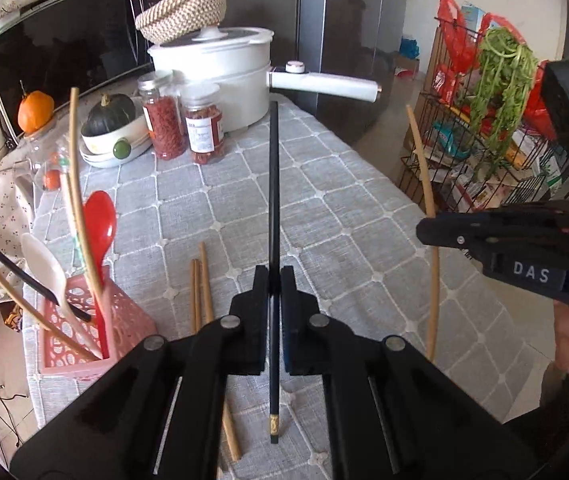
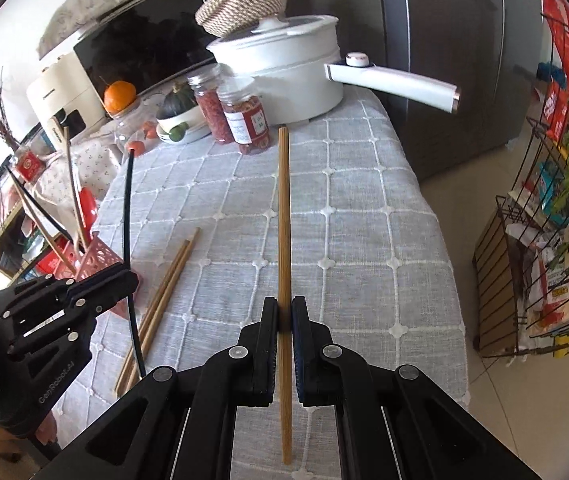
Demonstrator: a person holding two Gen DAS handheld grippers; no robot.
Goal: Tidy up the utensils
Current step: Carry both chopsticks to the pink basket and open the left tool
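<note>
My left gripper (image 1: 273, 280) is shut on a black chopstick (image 1: 273, 184) and holds it above the table; it also shows in the right wrist view (image 2: 104, 284), with the black chopstick (image 2: 127, 208) there. My right gripper (image 2: 283, 312) is shut on a wooden chopstick (image 2: 283, 208), also above the table; it shows in the left wrist view (image 1: 428, 232) with the wooden chopstick (image 1: 424, 168). A pink perforated holder (image 1: 84, 332) at the left edge holds a red spoon (image 1: 100, 220), a white spoon (image 1: 44, 260) and several chopsticks. Three wooden chopsticks (image 1: 200, 288) lie loose on the cloth.
The table has a grey checked cloth (image 1: 344, 208). At the back stand a white pot (image 1: 224, 76) with a long handle, two jars (image 1: 188, 124), a bowl with a squash (image 1: 112, 128), an orange (image 1: 35, 110) and a microwave (image 1: 64, 64). A wire rack (image 1: 496, 128) stands at the right.
</note>
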